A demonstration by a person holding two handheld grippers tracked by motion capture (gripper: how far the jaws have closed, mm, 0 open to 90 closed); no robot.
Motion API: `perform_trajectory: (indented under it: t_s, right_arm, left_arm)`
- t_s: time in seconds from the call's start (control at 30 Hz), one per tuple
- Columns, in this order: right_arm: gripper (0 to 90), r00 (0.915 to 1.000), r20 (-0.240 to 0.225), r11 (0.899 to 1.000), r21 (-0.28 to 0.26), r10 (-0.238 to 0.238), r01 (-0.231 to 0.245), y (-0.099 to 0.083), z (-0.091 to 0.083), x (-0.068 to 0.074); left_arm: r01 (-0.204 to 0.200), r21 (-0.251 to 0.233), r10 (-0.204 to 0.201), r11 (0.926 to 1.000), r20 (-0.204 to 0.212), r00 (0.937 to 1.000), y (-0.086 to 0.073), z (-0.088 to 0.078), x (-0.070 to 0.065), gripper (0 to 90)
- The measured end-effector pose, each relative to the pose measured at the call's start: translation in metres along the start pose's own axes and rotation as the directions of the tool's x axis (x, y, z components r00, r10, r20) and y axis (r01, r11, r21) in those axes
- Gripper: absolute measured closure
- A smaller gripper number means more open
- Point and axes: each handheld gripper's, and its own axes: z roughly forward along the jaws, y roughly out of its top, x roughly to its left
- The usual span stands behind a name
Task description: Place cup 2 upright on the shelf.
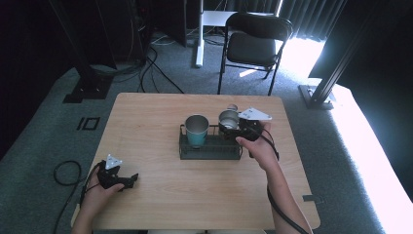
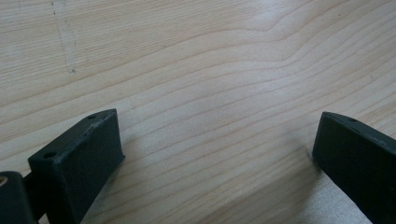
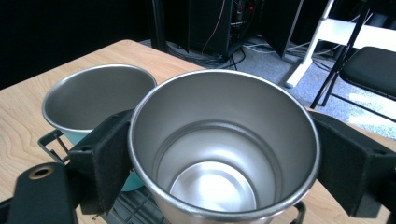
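Steel cup number two is going into, or hanging just over, the right end of the black wire rack at the middle of the tabletop; whether its base is already resting on the wires is hard to tell from these angles. The right gripper is clasping it, one black jaw pressing each side of the cup's wall just under the rim, spread about as wide as the cup itself. The cup is standing upright, mouth up and empty, its polished bottom catching the light.

Beside it, at the left end of the same rack, a teal cup with a steel lining is already standing upright, the two rims close together but apparently not touching. Judging by that, the job of racking the cups is looking well along: one is in place, the second is arriving, and what seems to remain is setting it down squarely, letting go and drawing the gripper clear without knocking its neighbour.

The left gripper is idling near the front left corner of the tabletop, well apart from the rack. Its jaws are standing wide with nothing between them, bare wood grain showing in the gap, and the person's left hand is holding it low over the surface.
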Motion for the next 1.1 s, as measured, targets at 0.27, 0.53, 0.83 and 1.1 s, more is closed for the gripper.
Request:
perform_trajectory:
  t_s: [0.27, 0.53, 0.83, 1.1]
  right_arm:
    - [12.8, 0.9998, -0.018, 1.000, 0.022, 0.005, -0.005, -0.010, 0.012, 0.004]
    - [12.8, 0.9997, -0.019, 0.999, 0.041, 0.018, -0.017, -0.022, 0.020, 0.004]
    - [12.8, 0.9993, -0.027, 0.998, 0.064, 0.026, -0.024, -0.030, 0.028, 0.007]
    - [12.8, 0.9997, -0.023, 0.996, 0.092, 0.003, 0.000, -0.038, 0.036, 0.010]
  left_arm:
    - [-0.001, 0.000, 0.001, 1.0000, 0.001, 1.0000, 0.000, 0.000, 0.000, 2.2]
    - [-0.001, 0.000, 0.001, 1.0000, 0.001, 1.0000, 0.000, 0.000, 0.000, 2.2]
    - [-0.001, 0.000, 0.001, 1.0000, 0.001, 1.0000, 0.000, 0.000, 0.000, 2.2]
    - [-0.001, 0.000, 0.001, 1.0000, 0.001, 1.0000, 0.000, 0.000, 0.000, 2.2]
